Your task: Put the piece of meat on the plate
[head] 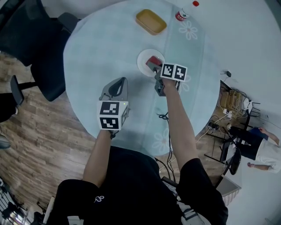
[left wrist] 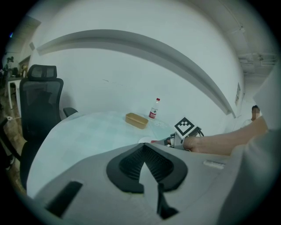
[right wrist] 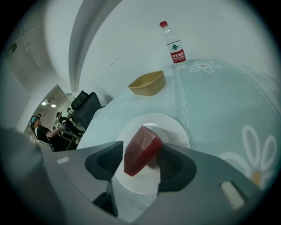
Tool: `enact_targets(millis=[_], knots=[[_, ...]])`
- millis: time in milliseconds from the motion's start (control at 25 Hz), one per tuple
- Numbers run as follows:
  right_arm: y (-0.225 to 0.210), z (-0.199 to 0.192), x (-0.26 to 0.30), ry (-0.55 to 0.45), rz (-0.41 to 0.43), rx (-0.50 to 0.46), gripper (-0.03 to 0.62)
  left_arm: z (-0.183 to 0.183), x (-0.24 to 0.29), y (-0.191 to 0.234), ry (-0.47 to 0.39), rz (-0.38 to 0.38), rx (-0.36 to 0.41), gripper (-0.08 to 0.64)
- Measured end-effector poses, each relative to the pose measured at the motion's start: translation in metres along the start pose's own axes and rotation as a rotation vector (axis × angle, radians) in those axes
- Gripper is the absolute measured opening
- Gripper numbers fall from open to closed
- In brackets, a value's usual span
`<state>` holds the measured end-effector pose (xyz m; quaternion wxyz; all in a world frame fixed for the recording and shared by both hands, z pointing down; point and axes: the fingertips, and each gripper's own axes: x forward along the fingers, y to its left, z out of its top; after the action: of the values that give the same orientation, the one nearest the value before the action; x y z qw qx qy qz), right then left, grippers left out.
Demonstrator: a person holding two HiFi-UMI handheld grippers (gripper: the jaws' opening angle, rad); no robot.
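A dark red piece of meat point(right wrist: 140, 149) stands tilted over the white plate point(right wrist: 175, 127), between the jaws of my right gripper point(right wrist: 140, 154). It leans on the right pad, while a gap shows to the left pad, so that gripper is open. In the head view the meat point(head: 153, 60) sits on the plate point(head: 142, 62) at the tip of the right gripper point(head: 154, 67). My left gripper point(head: 115, 86) hovers over the table nearer me, its pads point(left wrist: 131, 160) closed together with nothing in them.
A tan oblong bowl point(head: 151, 21) and a red-capped water bottle point(head: 183, 13) stand at the far side of the round pale blue table point(head: 101, 48). A black office chair point(head: 35, 44) is at the left. Cables and a person point(head: 259, 147) are at the right.
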<state>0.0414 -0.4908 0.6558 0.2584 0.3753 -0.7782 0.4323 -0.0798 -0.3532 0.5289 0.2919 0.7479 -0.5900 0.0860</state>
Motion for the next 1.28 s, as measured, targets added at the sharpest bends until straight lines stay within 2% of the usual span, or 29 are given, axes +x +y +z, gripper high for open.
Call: enact_targets(millis=[80, 200, 360, 520, 600, 760, 960, 1080, 1280], knots=[[-0.001, 0.000, -0.004, -0.005, -0.050, -0.036, 0.301, 0.004, -0.004, 0.000, -0.009, -0.004, 0.003, -0.006], [0.000, 0.005, -0.019, -0.055, -0.109, -0.068, 0.321, 0.011, -0.013, 0.001, -0.027, -0.006, 0.003, -0.006], [0.014, 0.019, -0.063, -0.192, -0.078, -0.038, 0.328, 0.020, -0.030, -0.009, -0.061, -0.027, 0.014, -0.006], [0.051, 0.042, -0.135, -0.447, -0.006, -0.055, 0.218, 0.033, -0.043, -0.028, -0.102, -0.073, 0.036, -0.006], [0.071, 0.043, -0.165, -0.537, 0.025, -0.090, 0.199, 0.042, -0.050, -0.037, -0.124, -0.092, 0.061, -0.006], [0.107, 0.037, -0.222, -0.700, 0.024, -0.130, 0.067, 0.060, -0.068, -0.052, -0.162, -0.087, 0.200, -0.006], [0.149, 0.021, -0.299, -0.896, 0.021, -0.109, 0.011, 0.090, -0.096, -0.080, -0.258, -0.112, 0.315, -0.006], [0.172, 0.008, -0.337, -0.983, -0.039, -0.186, 0.009, 0.111, -0.113, -0.096, -0.326, -0.146, 0.335, -0.006], [0.182, -0.020, -0.354, -0.948, -0.240, -0.354, 0.009, 0.123, -0.128, -0.122, -0.384, -0.185, 0.347, -0.006]])
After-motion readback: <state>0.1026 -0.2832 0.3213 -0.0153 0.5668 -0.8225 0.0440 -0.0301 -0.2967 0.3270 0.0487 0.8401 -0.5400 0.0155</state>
